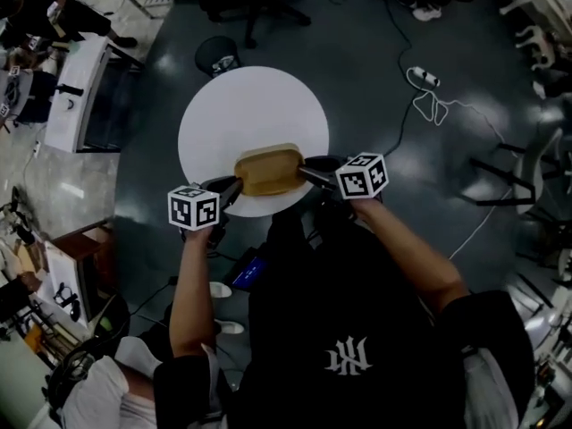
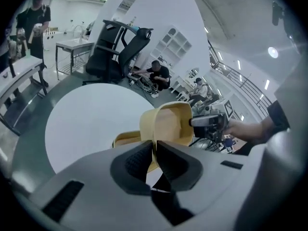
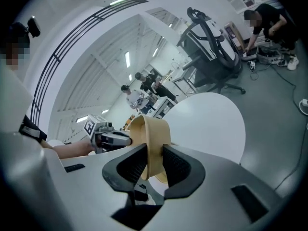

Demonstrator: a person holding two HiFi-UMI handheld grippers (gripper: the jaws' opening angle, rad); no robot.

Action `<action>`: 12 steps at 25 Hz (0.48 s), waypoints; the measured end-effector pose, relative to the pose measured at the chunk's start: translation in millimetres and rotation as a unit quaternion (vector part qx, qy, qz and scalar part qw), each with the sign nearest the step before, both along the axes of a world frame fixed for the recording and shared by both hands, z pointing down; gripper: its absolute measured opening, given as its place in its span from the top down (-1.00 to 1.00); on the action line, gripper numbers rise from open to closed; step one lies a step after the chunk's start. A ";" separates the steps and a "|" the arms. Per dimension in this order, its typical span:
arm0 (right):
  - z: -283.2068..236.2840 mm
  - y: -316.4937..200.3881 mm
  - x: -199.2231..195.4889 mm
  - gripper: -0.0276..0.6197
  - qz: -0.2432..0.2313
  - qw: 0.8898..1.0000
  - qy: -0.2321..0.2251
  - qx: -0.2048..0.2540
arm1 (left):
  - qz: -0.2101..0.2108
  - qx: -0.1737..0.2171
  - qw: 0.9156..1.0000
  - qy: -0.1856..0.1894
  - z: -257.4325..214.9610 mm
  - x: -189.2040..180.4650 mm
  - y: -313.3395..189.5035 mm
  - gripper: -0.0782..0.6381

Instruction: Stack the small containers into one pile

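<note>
A tan container (image 1: 268, 172) hangs over the near edge of the round white table (image 1: 250, 105), held from both ends. My left gripper (image 1: 234, 186) is shut on its left rim, and my right gripper (image 1: 304, 170) is shut on its right rim. In the left gripper view the container (image 2: 171, 124) is tilted with its hollow facing me; its thin wall is pinched in the left gripper (image 2: 154, 159), with the right gripper (image 2: 199, 121) at the far rim. A second tan container (image 2: 126, 139) sits lower, just behind it. The right gripper (image 3: 154, 165) pinches the wall of the container (image 3: 149, 129).
A black office chair (image 2: 118, 52) stands beyond the table. A power strip with a white cable (image 1: 424, 77) lies on the dark floor to the right. Desks and people are at the far left (image 1: 36, 25). The holder's feet and legs are below the table's near edge.
</note>
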State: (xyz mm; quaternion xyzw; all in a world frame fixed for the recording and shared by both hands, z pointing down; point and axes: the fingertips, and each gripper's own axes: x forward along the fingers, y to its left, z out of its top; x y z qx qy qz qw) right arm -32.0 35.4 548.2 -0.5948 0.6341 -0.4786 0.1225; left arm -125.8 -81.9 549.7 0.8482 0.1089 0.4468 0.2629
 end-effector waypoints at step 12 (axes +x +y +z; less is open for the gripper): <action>66.7 -10.7 -51.9 0.57 0.062 0.991 -0.074 -0.087 | 0.058 -0.068 0.994 -0.064 63.7 -25.1 -27.9 0.70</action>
